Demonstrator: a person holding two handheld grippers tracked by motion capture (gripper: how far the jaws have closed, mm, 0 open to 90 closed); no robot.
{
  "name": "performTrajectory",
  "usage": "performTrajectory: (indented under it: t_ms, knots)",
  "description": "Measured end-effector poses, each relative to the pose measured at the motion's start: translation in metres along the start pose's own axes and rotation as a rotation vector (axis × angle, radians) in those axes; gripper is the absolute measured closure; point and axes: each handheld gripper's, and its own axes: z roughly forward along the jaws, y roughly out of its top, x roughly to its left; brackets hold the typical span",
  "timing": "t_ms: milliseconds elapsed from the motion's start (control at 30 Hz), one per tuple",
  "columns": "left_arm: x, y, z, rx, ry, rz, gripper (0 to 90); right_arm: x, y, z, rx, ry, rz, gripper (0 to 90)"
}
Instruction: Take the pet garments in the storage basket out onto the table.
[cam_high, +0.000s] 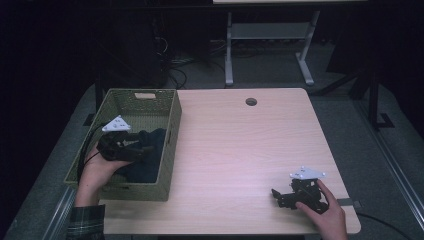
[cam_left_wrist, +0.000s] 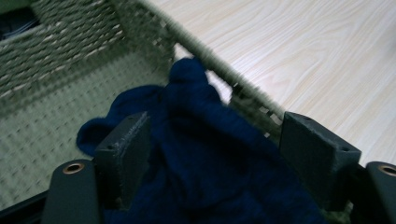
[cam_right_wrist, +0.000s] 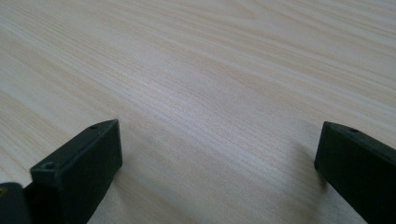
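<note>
The left gripper (cam_high: 131, 148) is down inside the woven basket (cam_high: 171, 131), which sits at the tabletop's left edge, and its jaws stand spread with the dark blue cloth (cam_left_wrist: 205, 154) bunched between them. From the left gripper view I can't see the pads pressing on the fabric; they flank it, so this looks like lining up for a pinch, or having just let it drop, rather than a firm hold. The cloth is soft, fuzzy and crumpled, heaped against the basket's right wall, with one fold poking up toward the rim. It lies loose, so it should gather easily once the jaws bite.

Over at the tabletop's near right corner, the right gripper (cam_high: 285, 196) rests low on the bare wood (cam_right_wrist: 210, 93), its jaws spread wide with nothing between them. My read is that it's parked there out of the way while the left hand (cam_high: 100, 172) handles the basket work.
</note>
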Motion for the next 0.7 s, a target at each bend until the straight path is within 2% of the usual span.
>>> performTrajectory:
  t_ms: [33,167,400,600,700]
  knots:
    - [0.003,-0.004,-0.001,0.007,0.005,-0.009,26.4,0.0,0.0,0.0,0.0,0.0,0.0,0.4]
    - [0.008,-0.009,0.0,0.022,0.004,0.0,30.1,0.0,0.0,0.0,0.0,0.0,0.0,0.4]
    - [0.019,-0.02,0.006,0.087,0.033,0.016,30.7,0.0,0.0,0.0,0.0,0.0,0.0,0.4]
    - [0.023,-0.023,0.011,0.128,0.03,0.018,30.6,0.0,0.0,0.0,0.0,0.0,0.0,0.4]
    - [0.023,-0.023,0.016,0.154,0.023,0.033,30.6,0.0,0.0,0.0,0.0,0.0,0.0,0.4]
